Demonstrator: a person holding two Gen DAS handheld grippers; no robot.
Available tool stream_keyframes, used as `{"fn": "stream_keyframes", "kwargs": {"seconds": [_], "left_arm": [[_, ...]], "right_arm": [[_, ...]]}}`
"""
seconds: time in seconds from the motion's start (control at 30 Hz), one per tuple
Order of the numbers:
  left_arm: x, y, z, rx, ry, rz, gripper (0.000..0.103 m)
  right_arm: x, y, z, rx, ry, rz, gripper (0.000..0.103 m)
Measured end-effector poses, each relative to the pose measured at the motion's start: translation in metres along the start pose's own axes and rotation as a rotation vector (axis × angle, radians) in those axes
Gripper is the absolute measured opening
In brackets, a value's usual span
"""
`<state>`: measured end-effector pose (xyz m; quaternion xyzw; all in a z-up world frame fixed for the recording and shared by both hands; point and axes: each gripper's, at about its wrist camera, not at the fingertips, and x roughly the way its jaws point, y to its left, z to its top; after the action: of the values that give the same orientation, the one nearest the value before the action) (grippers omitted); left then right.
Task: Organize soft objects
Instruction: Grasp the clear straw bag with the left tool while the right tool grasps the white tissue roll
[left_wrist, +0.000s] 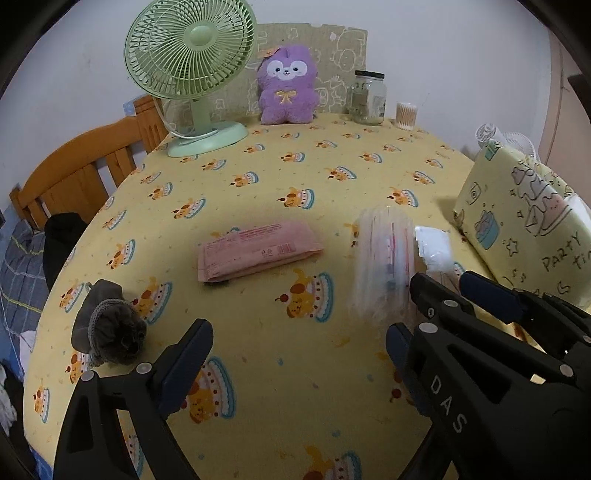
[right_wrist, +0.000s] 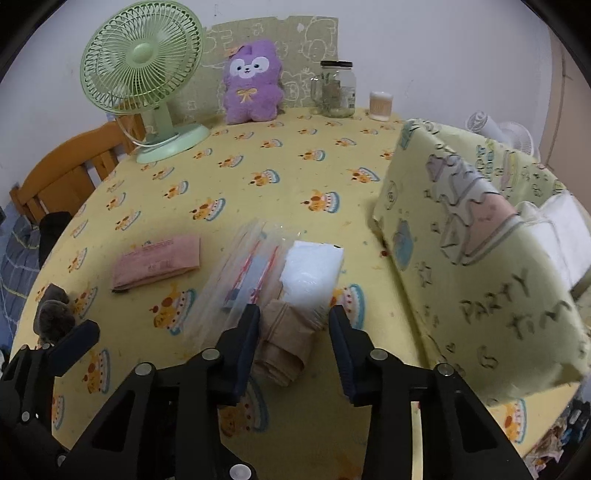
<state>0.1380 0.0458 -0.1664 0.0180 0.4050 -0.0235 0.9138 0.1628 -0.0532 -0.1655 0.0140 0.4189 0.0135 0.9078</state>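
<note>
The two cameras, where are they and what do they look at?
Left wrist: on the left tongs, facing the pink packet; right tongs show.
Right wrist: on the right tongs, facing the tan roll; left tongs' finger shows.
Both see the fan and purple plush.

Clear bag (left_wrist: 384, 258) motion-blurred; yellow pillow (left_wrist: 524, 229) cut off at the right edge.

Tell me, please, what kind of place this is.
Probably a bedroom at home: a table with a cartoon cloth, a wooden headboard beside it, a plush toy and a fan.
</note>
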Motion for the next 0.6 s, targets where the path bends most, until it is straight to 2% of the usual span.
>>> {"fn": "stream_keyframes", "kwargs": {"seconds": [0.13, 0.23, 0.6], "left_arm": [[0.004, 0.001, 0.004, -0.002, 0.010, -0.002, 0.096], [0.005, 0.000, 0.008, -0.001, 0.008, -0.009, 0.095], [0.011, -0.012, 0.024, 0.028, -0.006, -0.045, 0.093]], "right_arm": [[0.006, 0.001, 0.004, -0.006, 0.011, 0.034, 0.025], [0.008, 0.000, 0.006, -0.016, 0.010, 0.054, 0.021], [0.010, -0.009, 0.022, -0.016, 0.000, 0.043, 0.020]]}}
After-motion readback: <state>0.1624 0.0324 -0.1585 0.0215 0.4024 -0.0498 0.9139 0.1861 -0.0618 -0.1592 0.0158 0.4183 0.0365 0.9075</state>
